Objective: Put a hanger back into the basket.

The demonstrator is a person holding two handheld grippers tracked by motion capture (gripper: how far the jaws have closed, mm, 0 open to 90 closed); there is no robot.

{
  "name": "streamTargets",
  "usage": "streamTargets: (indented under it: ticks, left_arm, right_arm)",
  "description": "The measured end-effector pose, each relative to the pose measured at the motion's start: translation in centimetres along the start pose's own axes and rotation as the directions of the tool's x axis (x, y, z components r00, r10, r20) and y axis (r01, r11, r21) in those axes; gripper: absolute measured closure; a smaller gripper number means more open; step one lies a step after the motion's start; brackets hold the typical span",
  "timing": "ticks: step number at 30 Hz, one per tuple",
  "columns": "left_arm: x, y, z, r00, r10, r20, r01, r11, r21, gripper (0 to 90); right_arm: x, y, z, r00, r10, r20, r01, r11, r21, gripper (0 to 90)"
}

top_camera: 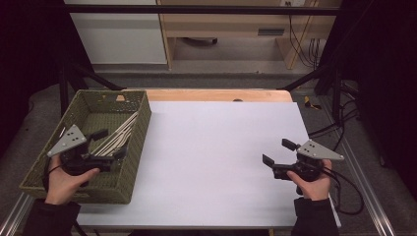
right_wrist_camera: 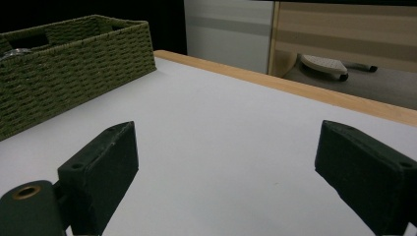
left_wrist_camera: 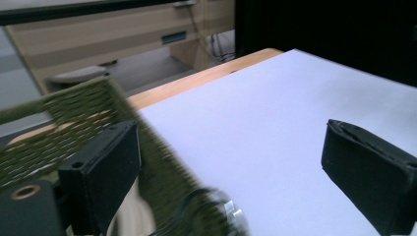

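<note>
Two hands at the bottom of the high view, each with a black gripper. Left gripper (top_camera: 109, 142) at lower left, over the green woven basket (top_camera: 140, 132), jaws wide, nothing between them. Pale wooden sticks (top_camera: 117, 135) lying inside the basket, just beside those jaws. Right gripper (top_camera: 279, 152) at lower right above the white table sheet (top_camera: 216, 152), jaws wide too, empty. Looks like putting away done. Next, probably: lift clear without bumping the basket wall.

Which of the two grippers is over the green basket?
The left gripper: it hangs over the near end of the woven basket with its jaws apart and empty, while the right gripper sits over the bare white tabletop.
</note>
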State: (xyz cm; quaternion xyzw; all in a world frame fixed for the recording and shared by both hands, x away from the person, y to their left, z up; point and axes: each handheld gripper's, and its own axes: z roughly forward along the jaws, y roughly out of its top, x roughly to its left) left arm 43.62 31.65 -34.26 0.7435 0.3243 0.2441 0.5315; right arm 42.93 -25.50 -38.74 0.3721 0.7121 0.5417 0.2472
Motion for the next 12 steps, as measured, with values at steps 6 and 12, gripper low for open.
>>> streamTargets:
  ticks: [6,12]
  left_arm:
    - [-2.7,-0.3,1.5,0.9984,-0.022,0.052,0.024,0.9993,-0.029,7.6]
    - [-3.1,-1.0,2.0,0.9973,-0.054,0.05,0.055,0.998,-0.031,8.6]
  right_arm:
    - [-0.1,-0.1,-0.1,1.0,0.003,-0.002,-0.003,1.0,-0.006,9.8]
    - [-0.2,-0.2,-0.3,0.9999,0.01,-0.006,-0.01,1.0,-0.003,9.9]
